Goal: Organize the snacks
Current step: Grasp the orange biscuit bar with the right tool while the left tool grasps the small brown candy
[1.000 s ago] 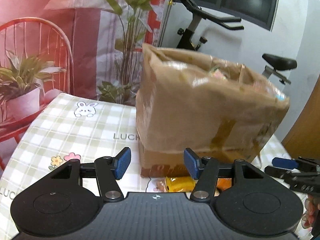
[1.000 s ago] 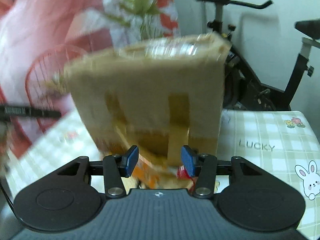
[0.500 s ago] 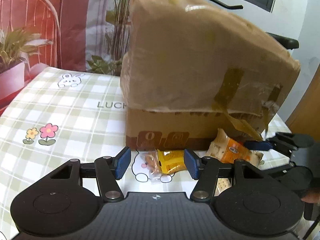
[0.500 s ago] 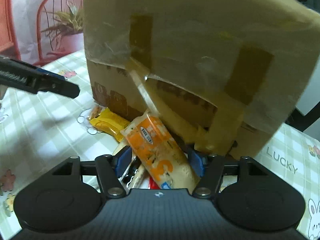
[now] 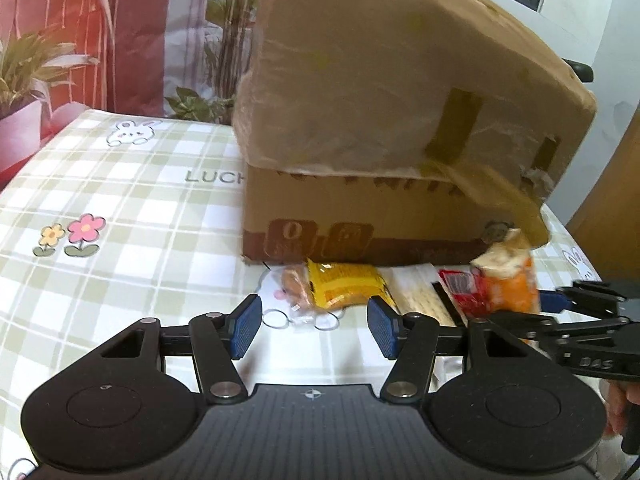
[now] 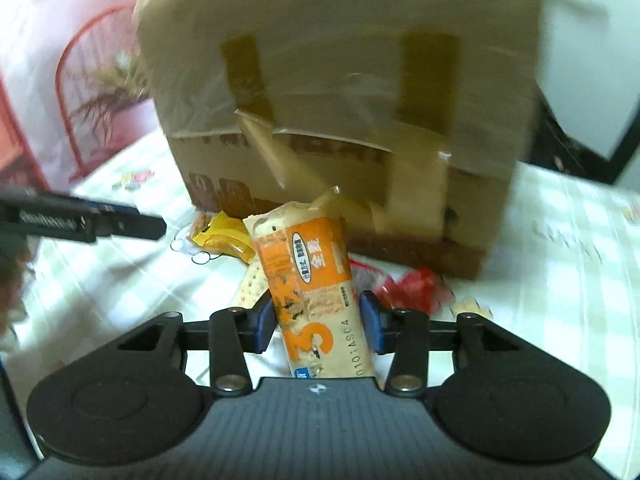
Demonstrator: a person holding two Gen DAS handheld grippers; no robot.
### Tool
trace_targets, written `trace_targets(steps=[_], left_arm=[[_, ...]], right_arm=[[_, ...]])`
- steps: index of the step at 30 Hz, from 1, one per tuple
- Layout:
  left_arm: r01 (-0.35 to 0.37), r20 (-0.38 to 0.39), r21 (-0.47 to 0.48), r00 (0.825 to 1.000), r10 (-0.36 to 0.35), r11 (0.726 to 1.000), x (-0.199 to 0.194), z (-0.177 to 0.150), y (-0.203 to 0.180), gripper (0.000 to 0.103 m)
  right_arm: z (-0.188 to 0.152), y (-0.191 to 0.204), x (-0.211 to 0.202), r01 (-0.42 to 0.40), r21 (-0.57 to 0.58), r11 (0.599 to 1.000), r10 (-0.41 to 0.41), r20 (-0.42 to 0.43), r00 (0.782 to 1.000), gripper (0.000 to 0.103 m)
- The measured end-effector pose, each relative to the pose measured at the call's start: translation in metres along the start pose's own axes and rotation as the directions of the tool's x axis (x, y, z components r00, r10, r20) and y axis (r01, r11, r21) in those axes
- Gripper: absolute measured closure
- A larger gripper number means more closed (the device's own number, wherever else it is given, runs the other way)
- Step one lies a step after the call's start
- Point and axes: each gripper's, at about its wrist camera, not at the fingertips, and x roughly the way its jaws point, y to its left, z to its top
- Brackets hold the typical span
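Two grippers work just in front of the tall brown cardboard box wrapped in clear tape (image 5: 400, 128), which I take as the landmark.

Nearest, the right gripper (image 6: 318, 322) has its jaws closing around the long orange-and-cream plastic snack packet (image 6: 312, 280); the blue pads sit at the packet's sides, about touching it, with the far end of the packet leaning toward the box face. Risk: the film is slick and soft, so a grip low on the packet may let it slide or fold on lifting. The loose strip of tape hanging off the box right behind its tip could snag it.

Left gripper (image 5: 313, 326) stands open and empty, short of the box. Just beyond its pads lies the small yellow crinkled snack pouch (image 5: 340, 282), close to the box's bottom edge. Risk: a low approach may shove the pouch against the box instead of bracketing it.

Beside the yellow pouch, still in front of the box, lie a pale cracker pack (image 5: 416, 300) and a red wrapper (image 6: 408, 288), partly under the orange packet; lifting could drag them across the checked tablecloth (image 5: 120, 208).
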Motion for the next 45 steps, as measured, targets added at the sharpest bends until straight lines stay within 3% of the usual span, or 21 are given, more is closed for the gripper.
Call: trace_targets(steps=[9,16,25,39,45], left_arm=[[0.044,-0.006,0.026,0.999,-0.044,0.999,0.006,-0.007,-0.028,0.043],[0.05,0.004,0.047,0.999,-0.05,0.998,0.01,-0.011,-0.049,0.042],[0.023,0.036,0.058,0.999,-0.026,0.998,0.006,-0.025,-0.06,0.042],[0.0,0.046,0.083,0.999,-0.004,0.997,0.029,-0.02,-0.095,0.042],[-0.073,0.09,0.037,0.993,0.07,0.997,0.019,-0.018,-0.072,0.045]], right_arm=[[-0.036,-0.031,-0.028,0.107,0.182,0.977,-0.11,0.009,0.994,0.062],[-0.055,-0.063,-0.038,0.197,0.253,0.947,-0.21,0.025,0.977,0.064],[-0.073,-0.057,-0.037,0.194,0.206,0.959,-0.22,0.11,0.969,0.064],[-0.075,-0.056,-0.037,0.165,0.183,0.969,-0.189,0.127,0.974,0.064],[-0.076,-0.058,-0.037,0.151,0.19,0.97,-0.178,0.131,0.975,0.064]])
